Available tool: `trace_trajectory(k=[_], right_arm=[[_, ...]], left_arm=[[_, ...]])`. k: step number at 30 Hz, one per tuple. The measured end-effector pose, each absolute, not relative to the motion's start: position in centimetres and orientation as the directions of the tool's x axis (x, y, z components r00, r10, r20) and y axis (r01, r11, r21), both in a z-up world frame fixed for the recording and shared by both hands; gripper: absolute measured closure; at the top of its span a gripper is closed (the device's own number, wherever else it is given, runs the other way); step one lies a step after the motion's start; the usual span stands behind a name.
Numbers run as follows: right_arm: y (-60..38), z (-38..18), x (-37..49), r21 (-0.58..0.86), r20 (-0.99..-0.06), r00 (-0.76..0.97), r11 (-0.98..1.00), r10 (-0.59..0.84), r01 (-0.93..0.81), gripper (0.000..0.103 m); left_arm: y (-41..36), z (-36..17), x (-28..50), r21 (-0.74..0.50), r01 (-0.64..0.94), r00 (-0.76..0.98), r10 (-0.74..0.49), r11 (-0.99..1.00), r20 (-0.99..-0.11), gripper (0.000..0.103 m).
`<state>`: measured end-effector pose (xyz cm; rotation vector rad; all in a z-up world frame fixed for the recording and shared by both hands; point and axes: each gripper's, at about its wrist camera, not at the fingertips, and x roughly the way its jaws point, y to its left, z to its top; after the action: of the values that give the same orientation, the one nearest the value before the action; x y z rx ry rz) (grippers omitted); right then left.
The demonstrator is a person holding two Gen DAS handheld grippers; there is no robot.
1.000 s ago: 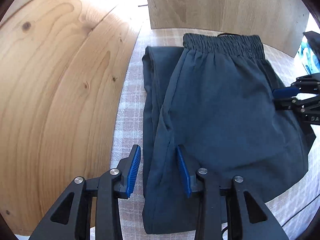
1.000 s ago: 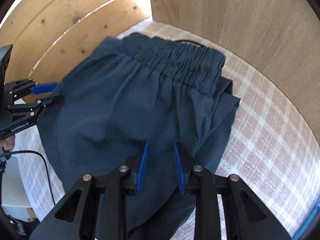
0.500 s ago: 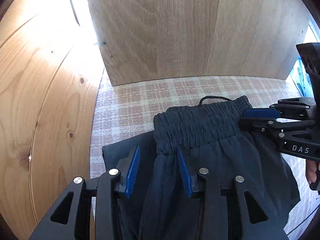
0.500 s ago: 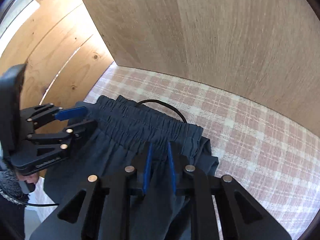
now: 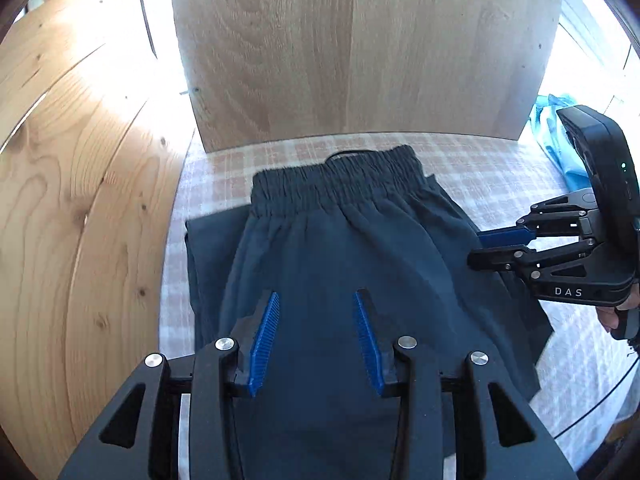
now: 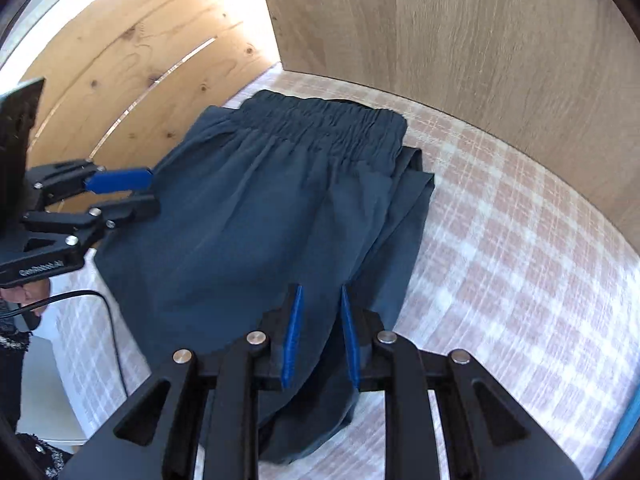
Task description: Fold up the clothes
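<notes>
Now, nearest the left wrist view: left tongs (image 5: 316, 340) stand moderately apart, blue pads clear of cloth, nothing pinched; their jaws widened within the last second and then eased slightly. Beneath them lie the dark blue shorts (image 5: 340, 264), folded on the checked pink-and-white surface (image 5: 500, 168). In the right wrist view, right tongs (image 6: 320, 340) are narrow but not closed; jaws have just been opening, and a gap shows between the pads, with fabric seen below them, not gripped as far as the frame shows.

Against half a second ago: both tongs have drawn back from the elastic waistband (image 6: 332, 120), which then sat right at the fingertips and now lies further off, flat at the far edge of the shorts. A black drawstring loop (image 5: 348, 154) pokes out just beyond it. Compared with one second ago, the waistband end has been brought over, and a lower layer shows at each side.

Further out: wooden panel (image 5: 360, 52) upright behind the surface, plank wall (image 5: 80, 200) to the left, a light blue item (image 5: 560, 140) at the far right.
</notes>
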<state>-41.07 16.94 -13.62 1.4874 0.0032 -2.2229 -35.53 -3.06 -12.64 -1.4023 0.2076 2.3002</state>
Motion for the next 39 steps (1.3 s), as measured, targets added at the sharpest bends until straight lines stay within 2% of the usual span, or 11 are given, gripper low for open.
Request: trace_trajectory(k=[2,7,11,13,14,16,17,23,26,32,39], right_arm=[[16.2,-14.7,-38.9,0.269,-0.875,-0.288,-0.884,-0.39,0.381,0.073],[15.6,-16.0,-36.2,0.141,-0.915,-0.296,-0.905,-0.274,0.402,0.072],[20.2,-13.0,-35.0,0.413,-0.816,-0.299,-0.861,-0.494,0.297,0.072],[22.3,-12.8,-34.6,0.425,-0.809,-0.322,-0.868,-0.491,0.257,0.072],[23.4,-12.7,-34.3,0.431,-0.806,-0.333,-0.871,-0.49,0.238,0.075],[24.7,-13.2,-34.1,0.479,-0.794,-0.309,-0.851,-0.524,0.214,0.099],[24.9,-13.7,-34.1,0.515,-0.784,-0.277,-0.831,-0.556,0.21,0.099],[21.5,-15.1,-34.2,0.358,-0.863,-0.236,-0.869,-0.447,0.341,0.1],[21.7,-17.0,-33.8,0.205,-0.936,-0.202,-0.911,-0.289,0.357,0.099],[23.3,-12.8,-32.3,0.343,-0.841,-0.293,-0.867,-0.455,0.363,0.099],[20.3,-15.9,-32.3,0.156,-0.92,-0.271,-0.898,-0.284,0.411,0.099]], left_arm=[[-3.1,-14.1,-34.0,-0.102,-0.449,-0.356,0.283,-0.888,-0.89,0.065],[-3.3,-16.7,-33.3,-0.08,-0.432,-0.327,0.238,-0.898,-0.914,0.062],[-4.8,-14.1,-32.1,-0.081,-0.4,-0.371,0.242,-0.913,-0.897,0.064],[-5.1,-13.0,-31.2,-0.116,-0.405,-0.37,0.278,-0.907,-0.886,0.064],[-4.9,-12.6,-30.7,-0.132,-0.409,-0.367,0.295,-0.903,-0.882,0.064],[-4.2,-11.9,-30.0,-0.167,-0.429,-0.352,0.335,-0.888,-0.874,0.064],[-3.4,-11.8,-29.8,-0.186,-0.448,-0.339,0.359,-0.874,-0.87,0.064],[1.8,-13.6,-29.6,-0.088,-0.557,-0.301,0.299,-0.826,-0.906,0.064],[1.3,-15.3,-30.7,-0.017,-0.523,-0.293,0.198,-0.852,-0.935,0.061],[-0.4,-15.1,-31.1,-0.03,-0.498,-0.292,0.201,-0.867,-0.935,0.063],[-0.7,-15.7,-31.3,-0.029,-0.489,-0.291,0.194,-0.872,-0.937,0.063]])
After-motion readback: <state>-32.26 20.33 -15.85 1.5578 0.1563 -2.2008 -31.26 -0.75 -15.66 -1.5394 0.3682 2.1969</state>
